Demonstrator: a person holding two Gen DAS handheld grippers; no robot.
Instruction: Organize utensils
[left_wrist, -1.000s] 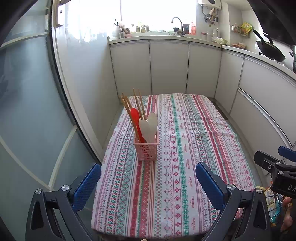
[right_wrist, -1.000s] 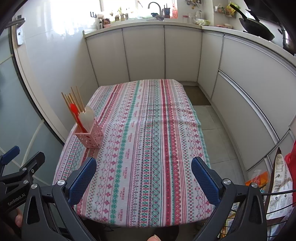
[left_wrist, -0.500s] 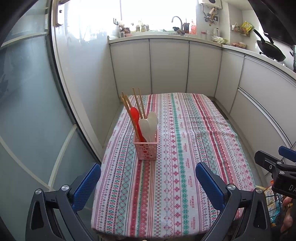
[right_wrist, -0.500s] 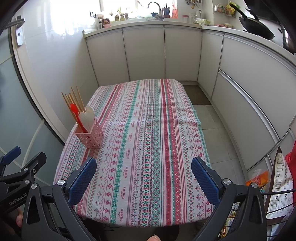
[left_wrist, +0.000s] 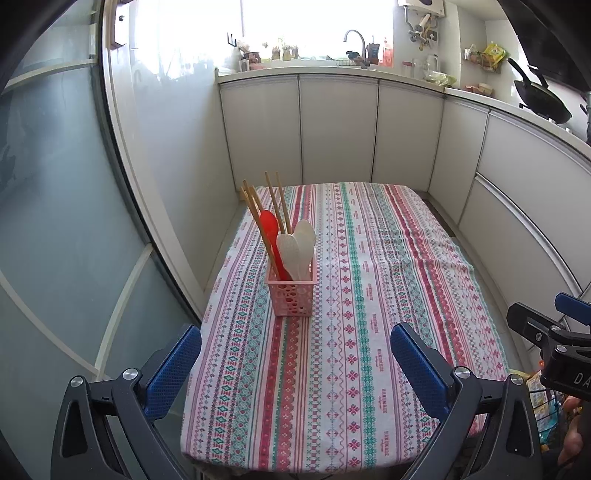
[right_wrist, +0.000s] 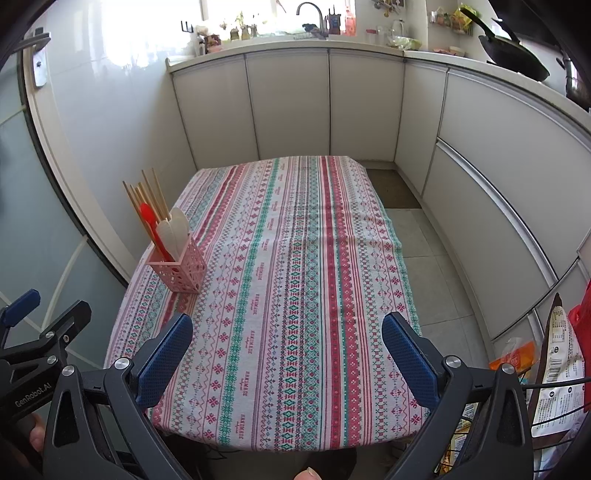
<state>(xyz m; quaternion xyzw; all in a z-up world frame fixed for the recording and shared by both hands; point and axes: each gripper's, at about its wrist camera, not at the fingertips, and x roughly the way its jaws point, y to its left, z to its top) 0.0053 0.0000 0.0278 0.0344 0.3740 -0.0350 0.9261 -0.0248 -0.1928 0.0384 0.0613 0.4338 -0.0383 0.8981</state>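
Observation:
A pink perforated utensil basket (left_wrist: 292, 297) (right_wrist: 179, 269) stands upright near the left edge of the striped tablecloth (left_wrist: 369, 295) (right_wrist: 295, 277). In it stand several wooden chopsticks (left_wrist: 258, 214) (right_wrist: 146, 195), a red spoon (left_wrist: 270, 229) (right_wrist: 149, 221) and two white spoons (left_wrist: 297, 251) (right_wrist: 173, 230). My left gripper (left_wrist: 295, 363) is open, held back over the near table edge with nothing between its fingers. My right gripper (right_wrist: 286, 358) is open too, over the near right part of the cloth, empty. Each gripper shows at the edge of the other's view.
White kitchen cabinets (left_wrist: 332, 129) wrap the far and right sides, with a sink tap (left_wrist: 354, 40) and a black wok (left_wrist: 543, 99) on the counter. A glass partition (left_wrist: 55, 221) runs along the left. Packaged goods in a wire rack (right_wrist: 554, 369) stand at the near right.
Almost nothing has moved; the left wrist view has shifted very slightly, with the basket a touch higher in frame. Both grippers stay open.

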